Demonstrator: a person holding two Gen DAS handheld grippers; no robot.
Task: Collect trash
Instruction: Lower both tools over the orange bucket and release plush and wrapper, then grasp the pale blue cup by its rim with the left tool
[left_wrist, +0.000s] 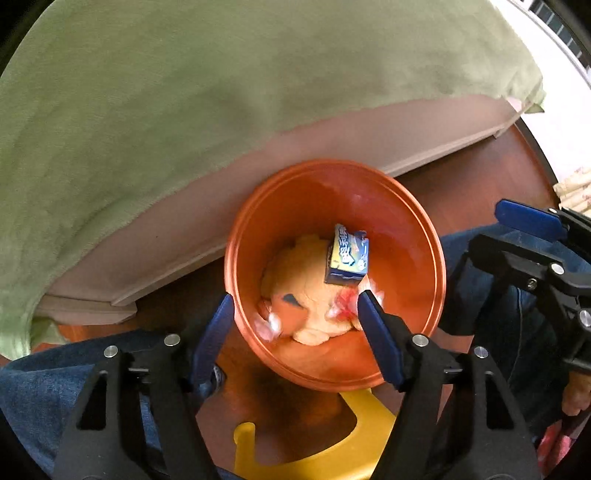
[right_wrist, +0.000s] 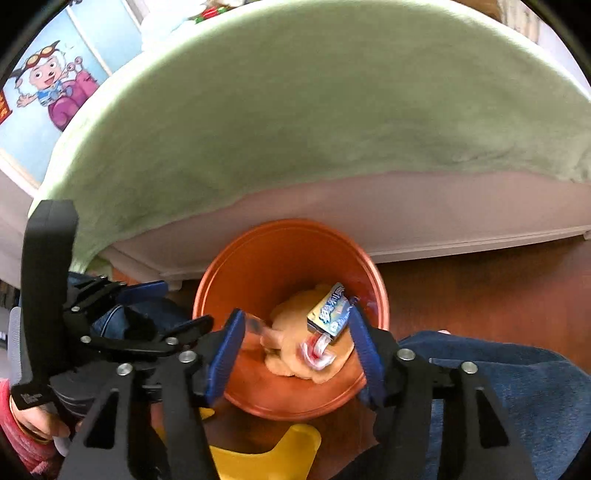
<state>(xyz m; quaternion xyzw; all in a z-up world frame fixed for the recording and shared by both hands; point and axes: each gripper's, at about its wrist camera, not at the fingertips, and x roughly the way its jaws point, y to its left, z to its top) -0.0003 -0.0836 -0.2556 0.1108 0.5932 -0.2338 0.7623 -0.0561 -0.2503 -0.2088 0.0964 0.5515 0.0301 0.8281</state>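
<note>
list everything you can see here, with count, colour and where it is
bin: 1, orange, on the floor beside the bed
small box: 1, blue and yellow, in the bin
crumpled paper: 1 wad, pale yellow, bottom of the bin
wrappers: a few, red and white, blurred, in the bin
blanket: 1, green, over the bed
stool: 1, yellow, below the bin
floor: dark brown wood
poster: 1, cartoon, on the wall
left tool: open, above the bin
right tool: open, above the bin
legs: blue jeans

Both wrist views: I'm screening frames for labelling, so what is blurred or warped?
Left wrist view: the small wrappers in the orange bin are smeared, the blue box readable; the bed edge bows. Right wrist view: the red-and-white wrapper is smeared, and the bed arches.
</note>
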